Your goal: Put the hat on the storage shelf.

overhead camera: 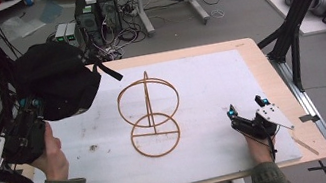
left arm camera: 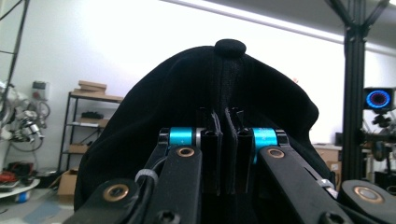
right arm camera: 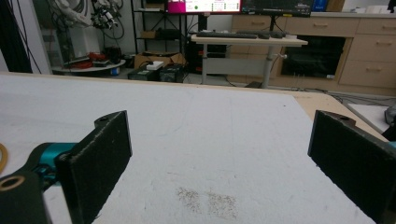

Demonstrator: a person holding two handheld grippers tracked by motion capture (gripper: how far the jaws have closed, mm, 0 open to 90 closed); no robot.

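The left tool (overhead camera: 32, 112) is raised above the left edge of the surface (overhead camera: 230, 79) and is pinching a black cap (overhead camera: 56, 85). In the left gripper view its jaws are pressed together on a fold of the fabric, with the cap's crown and top button (left arm camera: 229, 47) rising straight above them. The cap hangs in the air, clear of the white cover.

The wire stand (overhead camera: 151, 116) sits upright near the middle of the surface: 1 ring flat as a base, a post rising from it, and a 2nd ring carried upright on the post. From the held cap, the stand lies to the right and lower, toward the person. The left tool is plainly the nearer one to carry the cap across; the likely move is a sideways sweep to the right, then a descent so the crown settles over the upright ring.

The right tool (overhead camera: 247, 105) rests low on the surface near its right edge, well apart from the stand, its jaws spread wide with nothing between them. In the right gripper view the bare white cover (right arm camera: 210, 140) lies ahead of it.
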